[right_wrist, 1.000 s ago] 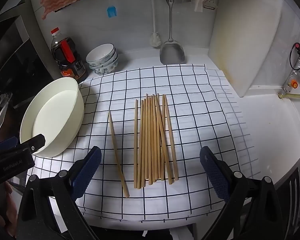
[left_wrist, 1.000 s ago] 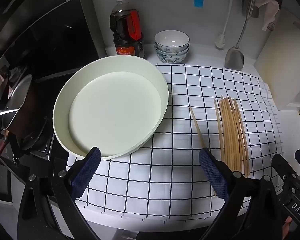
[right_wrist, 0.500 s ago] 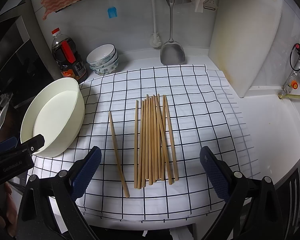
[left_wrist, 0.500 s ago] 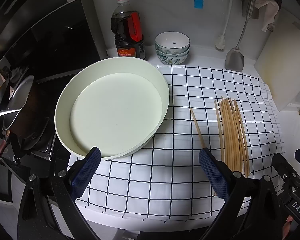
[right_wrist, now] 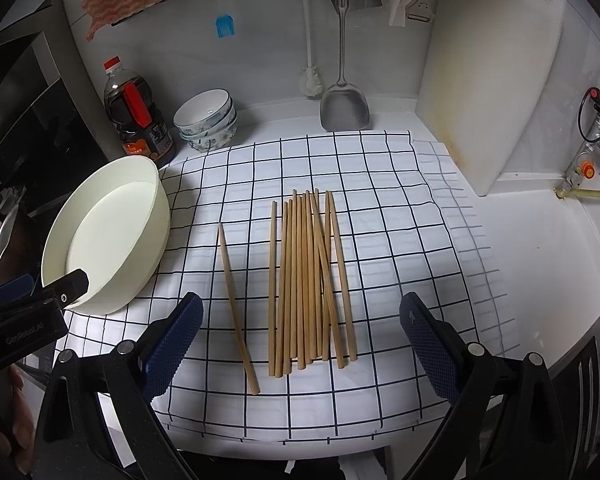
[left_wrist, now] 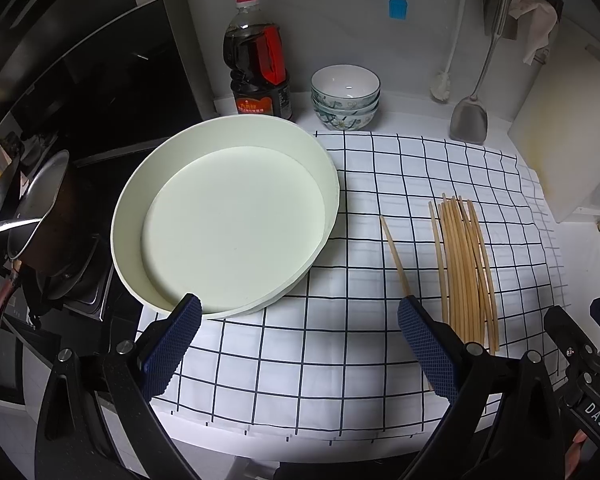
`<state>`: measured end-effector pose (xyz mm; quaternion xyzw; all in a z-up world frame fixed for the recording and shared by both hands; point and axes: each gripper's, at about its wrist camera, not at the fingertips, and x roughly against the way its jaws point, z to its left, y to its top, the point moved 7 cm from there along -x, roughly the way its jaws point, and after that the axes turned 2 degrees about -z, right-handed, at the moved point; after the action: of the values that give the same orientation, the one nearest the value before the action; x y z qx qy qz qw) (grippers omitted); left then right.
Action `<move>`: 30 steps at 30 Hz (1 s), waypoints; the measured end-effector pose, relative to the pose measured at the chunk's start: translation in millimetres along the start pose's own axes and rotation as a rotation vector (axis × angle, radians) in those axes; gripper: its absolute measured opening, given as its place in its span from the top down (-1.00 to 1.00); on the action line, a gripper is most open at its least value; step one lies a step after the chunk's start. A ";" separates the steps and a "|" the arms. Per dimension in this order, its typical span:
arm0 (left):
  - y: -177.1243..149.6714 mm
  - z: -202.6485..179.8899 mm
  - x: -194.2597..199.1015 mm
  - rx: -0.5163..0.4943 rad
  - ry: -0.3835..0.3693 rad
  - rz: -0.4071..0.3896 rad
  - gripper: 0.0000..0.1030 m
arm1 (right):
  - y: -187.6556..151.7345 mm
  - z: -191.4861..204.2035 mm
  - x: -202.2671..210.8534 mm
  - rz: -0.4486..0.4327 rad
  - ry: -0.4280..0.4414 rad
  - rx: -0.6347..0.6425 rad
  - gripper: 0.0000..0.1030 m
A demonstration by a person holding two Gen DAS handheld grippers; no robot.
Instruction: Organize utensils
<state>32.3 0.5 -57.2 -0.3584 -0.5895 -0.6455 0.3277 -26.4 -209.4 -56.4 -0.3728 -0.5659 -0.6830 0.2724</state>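
The left gripper (left_wrist: pixel 298 344) is hovering with its jaws spread wide and holding nothing, above the checked cloth (left_wrist: pixel 380 184) covering the tabletop (right_wrist: pixel 548 264), near the front edge of the round cream dish (left_wrist: pixel 324 160). The right gripper (right_wrist: pixel 300 344) is likewise hanging released and empty, over the near ends of the chopsticks (right_wrist: pixel 304 276). The chopsticks are lying in a loose bundle on the cloth, with a single chopstick (right_wrist: pixel 236 304) lying apart to their left. Behind, stacked bowls (right_wrist: pixel 208 120) are sitting beside a dark bottle (right_wrist: pixel 138 120).
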 end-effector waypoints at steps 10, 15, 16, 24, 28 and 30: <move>1.1 3.1 2.1 0.002 -0.002 0.000 -0.88 | -0.8 0.8 0.8 -0.001 0.000 0.000 -0.83; 0.6 3.3 2.4 0.003 0.000 -0.002 -0.88 | -0.9 0.9 1.0 -0.001 0.000 0.000 -0.83; 0.7 3.4 2.4 0.003 -0.001 -0.002 -0.88 | -0.9 1.0 1.2 -0.001 0.000 0.000 -0.83; 0.3 3.1 2.3 0.002 -0.001 -0.002 -0.88 | -1.0 -0.2 -0.3 -0.001 0.001 0.000 -0.83; 0.1 3.0 2.4 0.002 -0.001 -0.003 -0.88 | -1.1 -0.1 -0.5 -0.001 0.002 -0.001 -0.83; 0.2 3.2 2.4 0.002 -0.002 -0.004 -0.88 | -1.2 0.0 -0.5 -0.001 0.001 -0.001 -0.83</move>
<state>31.5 3.7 -54.9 -0.3578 -0.5910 -0.6453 0.3262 -27.1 -209.2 -57.5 -0.3723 -0.5656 -0.6837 0.2722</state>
